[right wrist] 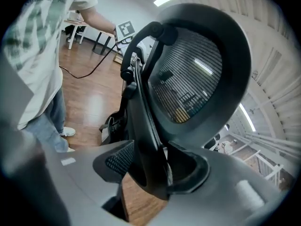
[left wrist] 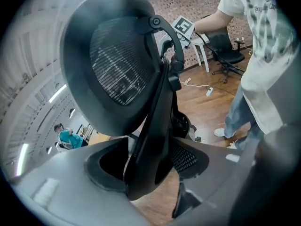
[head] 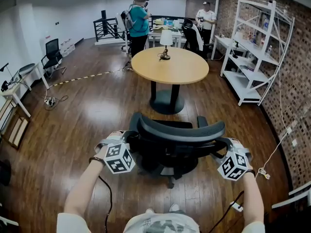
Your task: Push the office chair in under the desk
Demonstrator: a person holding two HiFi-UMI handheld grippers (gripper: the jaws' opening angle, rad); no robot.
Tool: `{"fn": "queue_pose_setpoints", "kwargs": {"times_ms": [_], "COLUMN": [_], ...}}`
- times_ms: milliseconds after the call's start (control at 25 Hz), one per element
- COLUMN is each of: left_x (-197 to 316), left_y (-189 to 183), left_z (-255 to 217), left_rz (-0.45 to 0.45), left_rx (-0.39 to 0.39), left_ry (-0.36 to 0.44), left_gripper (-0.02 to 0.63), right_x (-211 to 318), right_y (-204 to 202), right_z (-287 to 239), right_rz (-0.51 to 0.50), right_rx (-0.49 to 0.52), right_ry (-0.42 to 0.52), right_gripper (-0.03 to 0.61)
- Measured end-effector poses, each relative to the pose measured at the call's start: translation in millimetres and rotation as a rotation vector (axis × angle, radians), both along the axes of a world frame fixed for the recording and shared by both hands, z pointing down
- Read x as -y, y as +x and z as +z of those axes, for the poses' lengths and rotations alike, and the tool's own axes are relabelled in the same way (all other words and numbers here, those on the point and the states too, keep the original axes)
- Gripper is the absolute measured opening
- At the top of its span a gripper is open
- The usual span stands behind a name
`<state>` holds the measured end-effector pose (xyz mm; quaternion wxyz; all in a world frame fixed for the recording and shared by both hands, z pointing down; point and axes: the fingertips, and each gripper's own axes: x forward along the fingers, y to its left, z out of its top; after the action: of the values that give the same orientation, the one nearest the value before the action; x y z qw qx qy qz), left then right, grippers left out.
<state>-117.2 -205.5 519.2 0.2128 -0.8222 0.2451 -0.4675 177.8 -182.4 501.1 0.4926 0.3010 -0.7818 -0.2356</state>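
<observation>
Chair position: office chair [head: 165, 154] stands on the wood floor [head: 87, 130], back to the operator, seat facing the round counter [head: 187, 69] but well apart from it. Bare boards lie between the chair's base [head: 171, 178] and the counter's pedestal [head: 166, 101].

Grip: left gripper [left wrist: 149, 173] and right gripper [right wrist: 149, 171] sit at the two ends of the backrest rim [head: 182, 129]. Fingers [left wrist: 70, 187] on both are spread wide, with the rim passing between them. No clamping is visible, so I read both as not yet holding.

Step in hand, my judgement: seat each rim end deep between the fingers and close both together. Then push level with equal force, so the chair runs straight instead of swinging. Aim the seat at the pedestal. The base probably meets it before the backrest reaches the counter edge, so ease off near the end. Whether the armrests [head: 202, 122] clear the underside I cannot tell. Lamp [head: 166, 39] near the counter's far edge could wobble on a hard bump.

Room: glossy floor, likely easy rolling. Cable [head: 272, 152] trails by the brick wall [head: 291, 81], off the path. Shelving [head: 252, 47] stands on the right. Two people [head: 139, 23] are at the far end.
</observation>
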Motion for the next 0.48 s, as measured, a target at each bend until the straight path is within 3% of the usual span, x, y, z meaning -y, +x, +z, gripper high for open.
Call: {"fn": "queue_pose_setpoints", "kwargs": {"times_ms": [160,480], "left_x": [8,16], "left_y": [4,2], "left_z": [3,14], "left_rz": [0.002,0.001], "left_rx": [0.043,0.127], "left_ry": [0.015,0.040], "left_gripper": [0.268,0.249], "right_x": [2,16], "right_y": [7,17], "right_z": [-5,16], "right_rz": [0.018,0.056], "right_rx": [-0.051,-0.132], "right_ry": [-0.014,-0.080], "right_gripper": [0.193,0.232]}}
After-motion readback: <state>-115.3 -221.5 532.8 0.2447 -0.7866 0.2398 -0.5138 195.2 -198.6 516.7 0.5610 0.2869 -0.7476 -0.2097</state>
